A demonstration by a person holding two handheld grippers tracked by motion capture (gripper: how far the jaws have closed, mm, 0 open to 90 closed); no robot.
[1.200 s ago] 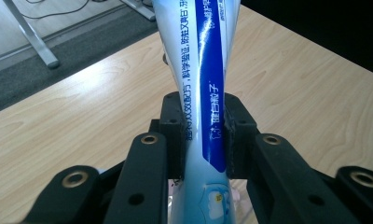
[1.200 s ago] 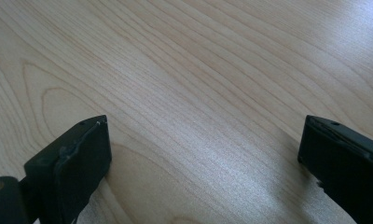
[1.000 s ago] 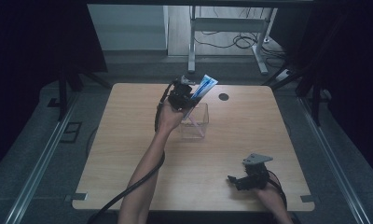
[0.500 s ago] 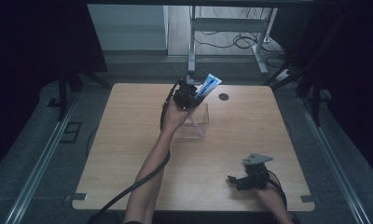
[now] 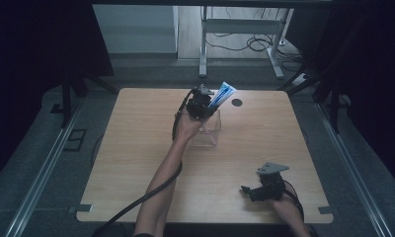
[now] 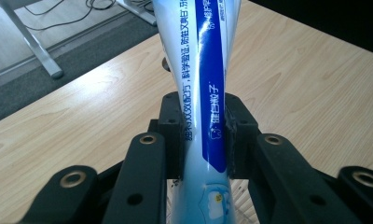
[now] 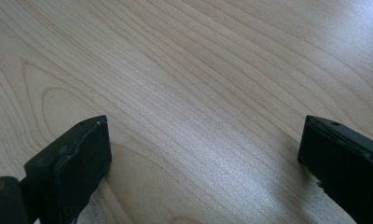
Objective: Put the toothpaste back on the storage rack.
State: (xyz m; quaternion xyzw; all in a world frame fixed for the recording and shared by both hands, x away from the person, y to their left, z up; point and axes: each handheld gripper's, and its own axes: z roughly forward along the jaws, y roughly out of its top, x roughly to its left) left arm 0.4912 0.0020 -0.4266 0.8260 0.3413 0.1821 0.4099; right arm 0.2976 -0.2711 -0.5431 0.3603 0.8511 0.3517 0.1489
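Table: the light wooden table [image 5: 126, 163] takes most of the high view; its grain shows close up in both gripper views, and a small dark round hole [image 5: 236, 102] sits near its far edge.
Left arm: the bare forearm [image 5: 163, 173] comes from the bottom edge and reaches far forward to the middle of the table's far half; a black cable [image 5: 136, 205] trails beside it.
Clear box: a transparent open box [image 5: 211, 132] stands on the table, just beside the left hand, under and in front of the left gripper.
Left gripper: the left gripper [image 5: 201, 102] is above the far side of the clear box. In the left gripper view [image 6: 204, 133] its two black pads press on the tube from both sides, so it is gripping the tube.
Tube: the blue and white toothpaste tube [image 6: 201, 79] is clamped between the jaws of the left gripper. In the high view the tube [image 5: 224, 92] sticks out tilted, up and to the right, above the box and not inside it.
Right gripper: the right gripper [image 5: 257, 190] is near the table's near right corner, well apart from the box. In its own view [image 7: 201, 144] the jaws stand wide apart with only bare wood between them; it holds nothing.
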